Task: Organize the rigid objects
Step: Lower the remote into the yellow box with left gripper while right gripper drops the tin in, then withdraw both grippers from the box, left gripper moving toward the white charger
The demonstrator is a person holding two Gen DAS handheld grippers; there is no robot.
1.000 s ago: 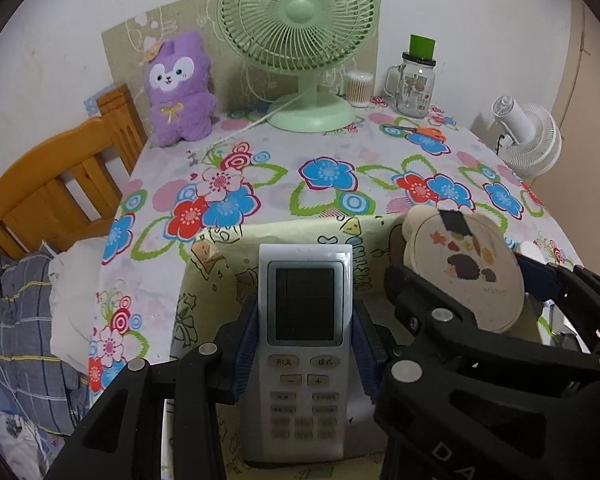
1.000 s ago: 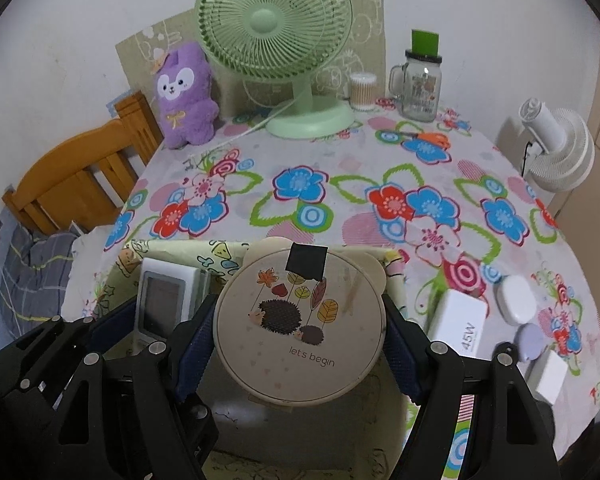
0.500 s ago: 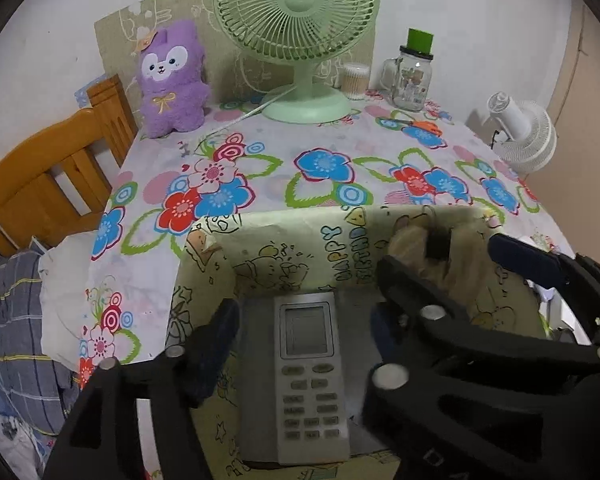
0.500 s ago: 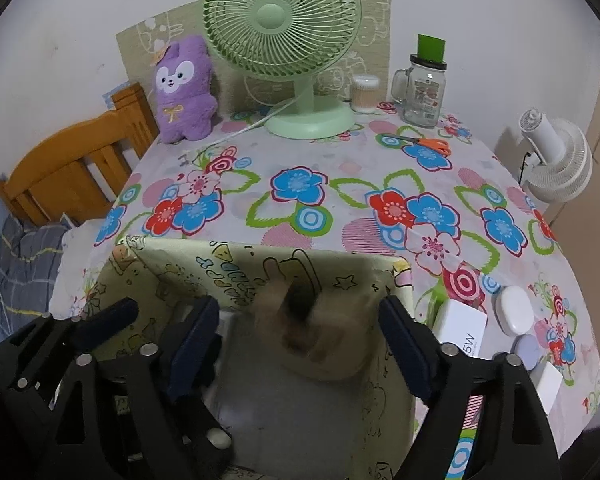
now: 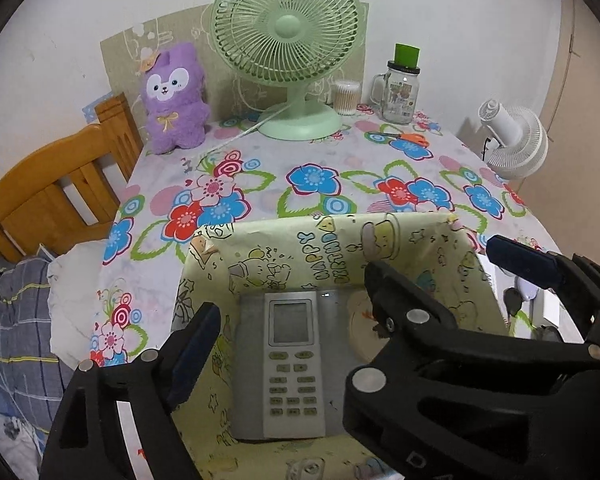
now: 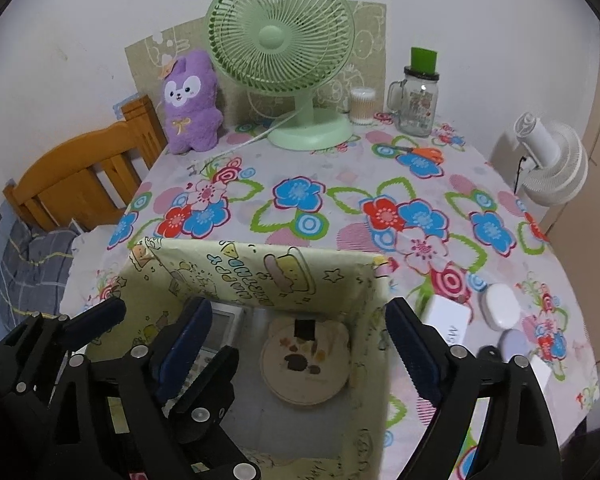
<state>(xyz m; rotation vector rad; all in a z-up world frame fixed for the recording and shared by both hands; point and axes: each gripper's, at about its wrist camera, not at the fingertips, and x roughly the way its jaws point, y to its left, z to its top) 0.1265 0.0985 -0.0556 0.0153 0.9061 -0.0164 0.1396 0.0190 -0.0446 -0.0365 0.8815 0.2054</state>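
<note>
I'm looking at a box [image 5: 416, 240] lined in thin printed paper, matt and creasing at the rim. The remote control [image 5: 292, 364] is showing smooth pale plastic with a faintly glossy screen; the round case [image 6: 305, 360] is looking matt (its material I cannot tell). The tablecloth [image 6: 340, 208] is lying as soft printed cloth. The green fan [image 6: 280, 40] is glossy plastic, the plush toy [image 5: 175, 98] fuzzy, the jar [image 6: 416, 104] clear glass, the chair [image 5: 60, 184] varnished wood.
</note>
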